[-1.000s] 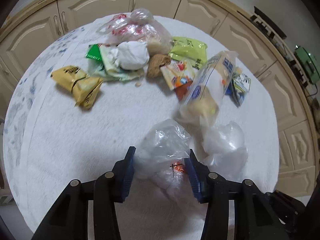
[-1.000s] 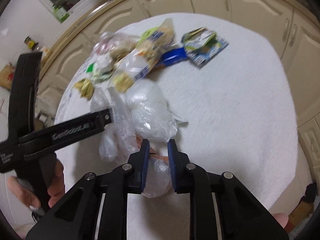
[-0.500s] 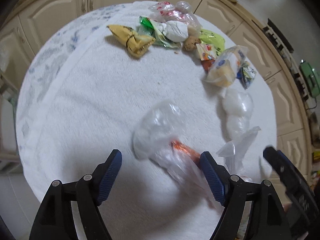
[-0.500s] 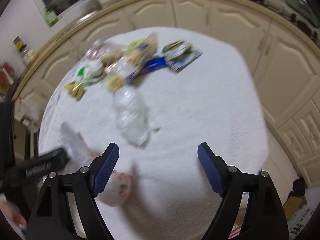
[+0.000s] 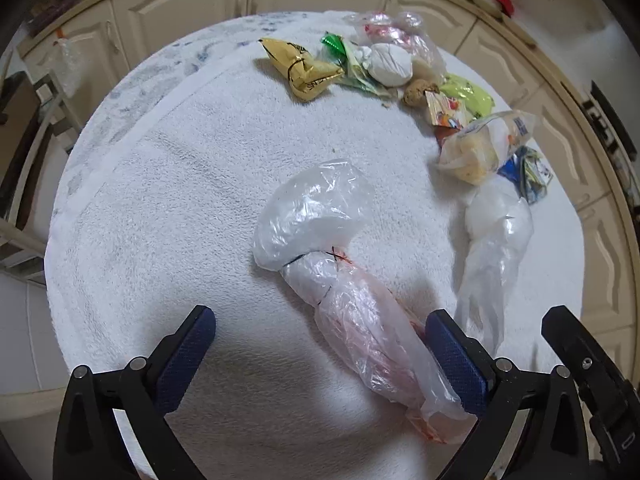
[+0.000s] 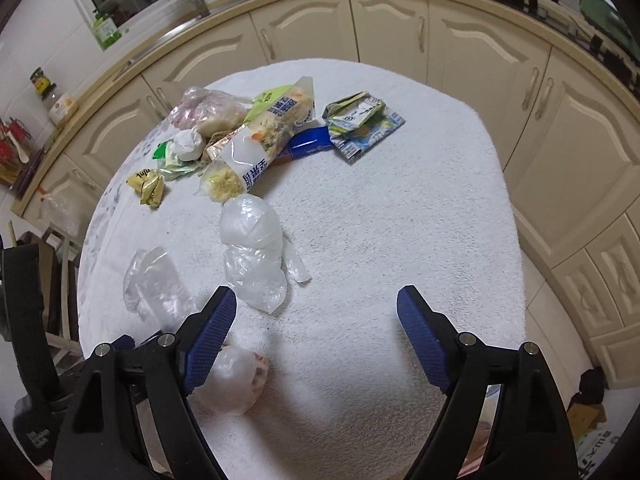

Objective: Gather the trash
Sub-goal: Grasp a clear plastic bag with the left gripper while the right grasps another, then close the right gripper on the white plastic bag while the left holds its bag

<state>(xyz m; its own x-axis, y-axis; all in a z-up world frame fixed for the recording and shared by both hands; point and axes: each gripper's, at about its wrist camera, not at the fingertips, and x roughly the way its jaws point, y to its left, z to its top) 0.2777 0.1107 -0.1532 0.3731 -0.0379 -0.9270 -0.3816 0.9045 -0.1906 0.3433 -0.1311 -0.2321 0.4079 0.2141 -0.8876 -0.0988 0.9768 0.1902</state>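
Observation:
A clear plastic bag (image 5: 312,220), puffed at its far end and twisted with reddish scraps at its near end, lies on the white towel-covered table (image 5: 160,200). My left gripper (image 5: 320,316) straddles its tail, jaws opening wide, and the pads do not press on it. The right gripper (image 6: 316,292) stands open over bare towel, with the same bag (image 6: 236,380) under its left finger. A second crumpled clear bag (image 6: 252,248) lies just beyond. Farther back sits the trash pile: a noodle packet (image 6: 256,144), a yellow wrapper (image 5: 304,68) and a white wad (image 5: 390,65).
A flattened carton (image 6: 360,124) and a blue packet (image 6: 308,142) lie at the pile's right end. Cream cabinets (image 6: 460,52) curve around the table. A jar (image 6: 60,106) and a green bottle (image 6: 106,30) stand on the counter. The table's right half (image 6: 420,208) is bare towel.
Both grippers held the clear bag a second ago and have let it go. Both opened wide. The left one swung leftward and rolled; the bag now lies stretched out on the towel.

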